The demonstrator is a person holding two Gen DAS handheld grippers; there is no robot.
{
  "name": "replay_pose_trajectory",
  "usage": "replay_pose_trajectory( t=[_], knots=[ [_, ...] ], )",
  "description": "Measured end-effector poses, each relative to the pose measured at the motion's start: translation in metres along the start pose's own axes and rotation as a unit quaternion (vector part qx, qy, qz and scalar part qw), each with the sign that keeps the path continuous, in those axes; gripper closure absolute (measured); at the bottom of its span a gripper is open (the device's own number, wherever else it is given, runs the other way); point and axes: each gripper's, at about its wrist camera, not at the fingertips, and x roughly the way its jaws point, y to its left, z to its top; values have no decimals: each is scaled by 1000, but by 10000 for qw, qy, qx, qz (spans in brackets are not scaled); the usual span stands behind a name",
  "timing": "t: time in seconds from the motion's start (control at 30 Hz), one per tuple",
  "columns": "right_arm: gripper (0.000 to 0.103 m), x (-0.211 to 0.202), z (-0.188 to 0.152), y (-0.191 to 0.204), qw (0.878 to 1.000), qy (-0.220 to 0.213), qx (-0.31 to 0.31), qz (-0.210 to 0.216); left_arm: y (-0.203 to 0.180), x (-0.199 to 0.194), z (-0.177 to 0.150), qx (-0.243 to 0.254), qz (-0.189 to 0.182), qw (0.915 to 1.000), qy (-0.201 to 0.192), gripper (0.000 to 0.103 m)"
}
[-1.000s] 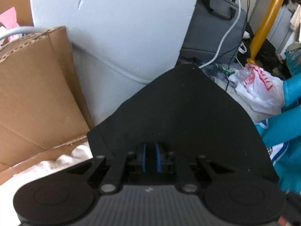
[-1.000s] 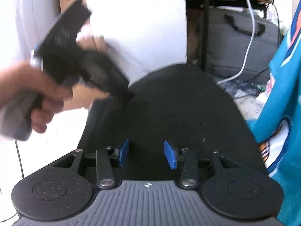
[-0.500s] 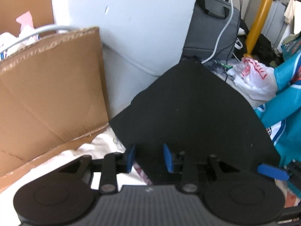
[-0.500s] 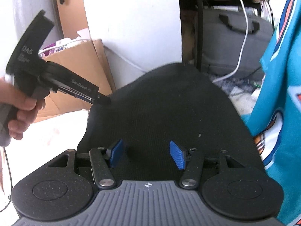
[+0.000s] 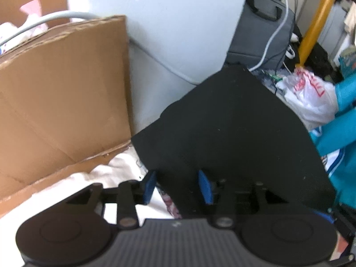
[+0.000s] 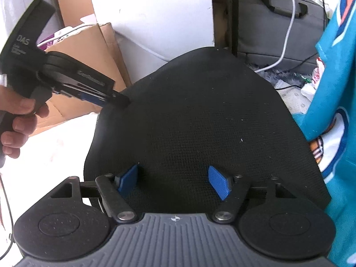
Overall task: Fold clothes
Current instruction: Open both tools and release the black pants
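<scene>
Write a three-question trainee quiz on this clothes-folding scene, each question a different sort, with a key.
1. True or false: the right hand-held gripper is clamped shut on the black garment.
2. In the left wrist view, what stands to the left of the black garment? A) a cardboard box B) a laundry basket C) a wooden chair
3. Fill in: the jersey at the right edge of the right wrist view is mainly ____ in colour.

Key:
1. False; its jaws stand apart over the cloth.
2. A
3. teal
</scene>
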Motion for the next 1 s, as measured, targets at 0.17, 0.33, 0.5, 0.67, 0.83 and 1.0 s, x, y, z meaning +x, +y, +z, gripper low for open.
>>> replay_pose_trajectory(
  t=[0.17,0.33,0.5,0.67,0.83,1.0],
  knots=[
    [26,-12,10,-4,9994,223,254,116,3,-11,0,-13,-78,9999,147,22],
    [4,-20,15,-4,9994,105,314,22,-5,-23,-2,204,23,9997,162,14],
    [1,-28,19,2,9992,123,360,83,-10,-35,-3,307,158,9989,325,10],
    [1,-35,22,9,9987,126,461,204,-8,-54,-1,360,291,9980,438,10],
    [1,-44,27,23,9992,57,317,236,5,-83,3,178,447,9964,702,9],
    [1,-56,43,35,9972,476,399,425,25,-128,2,-121,761,9935,837,9]
  ],
)
